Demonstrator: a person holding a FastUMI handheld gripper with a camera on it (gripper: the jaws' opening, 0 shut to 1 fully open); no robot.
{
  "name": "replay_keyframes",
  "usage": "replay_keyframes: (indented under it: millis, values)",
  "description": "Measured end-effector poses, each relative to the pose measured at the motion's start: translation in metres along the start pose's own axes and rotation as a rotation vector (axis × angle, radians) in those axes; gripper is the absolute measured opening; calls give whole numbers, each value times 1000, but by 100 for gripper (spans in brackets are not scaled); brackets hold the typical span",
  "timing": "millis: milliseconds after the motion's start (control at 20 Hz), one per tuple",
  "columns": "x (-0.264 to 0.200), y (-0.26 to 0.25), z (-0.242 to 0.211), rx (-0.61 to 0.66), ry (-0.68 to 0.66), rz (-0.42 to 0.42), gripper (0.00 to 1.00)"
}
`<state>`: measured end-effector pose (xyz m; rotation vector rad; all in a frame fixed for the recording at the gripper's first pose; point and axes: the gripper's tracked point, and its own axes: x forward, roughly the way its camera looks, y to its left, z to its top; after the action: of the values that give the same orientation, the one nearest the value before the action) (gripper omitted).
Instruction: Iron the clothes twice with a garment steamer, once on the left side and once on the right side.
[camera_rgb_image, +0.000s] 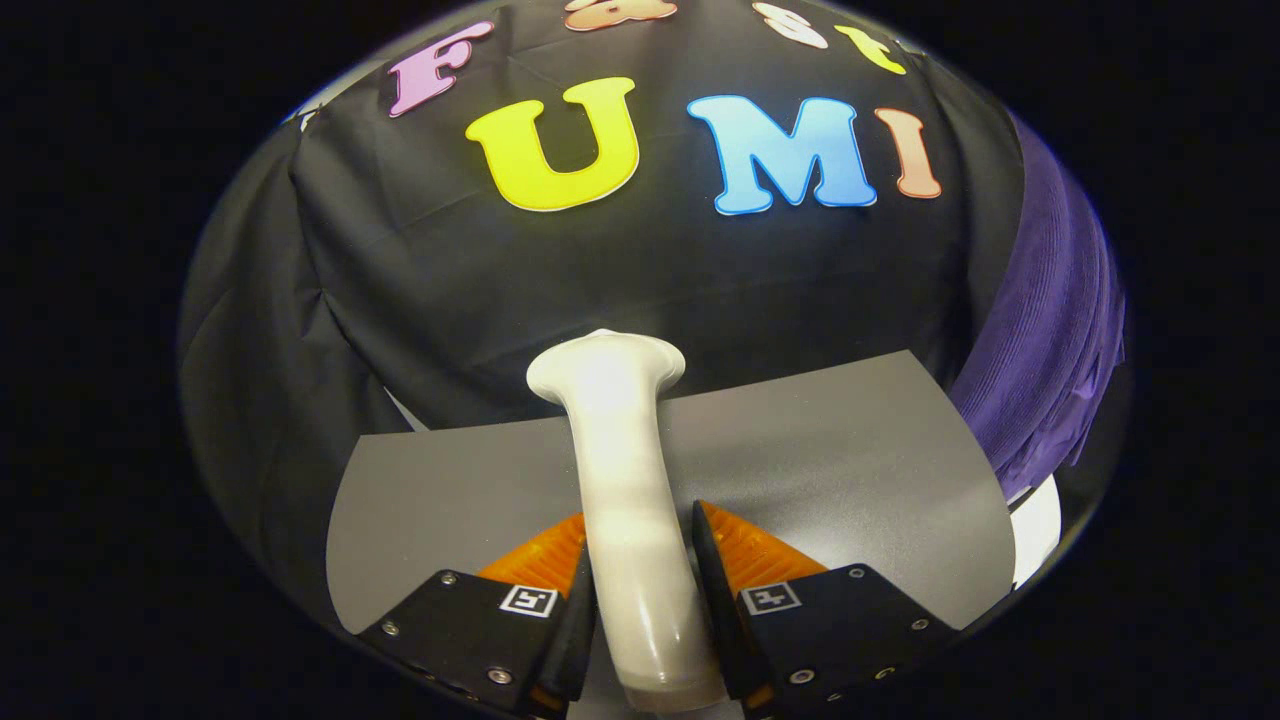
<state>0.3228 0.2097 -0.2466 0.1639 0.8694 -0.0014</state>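
From the claw's own camera, the claw (640, 600) is clamped on the white garment steamer (625, 480), one finger pressed to each side of its handle. The steamer runs forward between the fingers, and its flared head sits just beyond them, pointing at the black cloth wall. I'd say it is gripped low on the handle so the head is free to lead and meet fabric first.

Below the steamer lies a grey mat (850, 470) on the tabletop, bare on both sides of the handle. The clothes, a purple garment (1050, 330), hang off to the right, well apart from the steamer head, with their lower edge dropping just past the mat's right edge. Neither pass looks begun. There is open room between head and garment for a swing rightward; the wall ahead stands close, so forward travel looks limited.
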Motion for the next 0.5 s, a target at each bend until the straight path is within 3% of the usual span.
replay_keyframes:
  millis: [250, 500]
  values:
    - [0, 0, -2, -24, -29, -42, 50]
    - [-6, -2, 2, -22, -125, 30, 42]
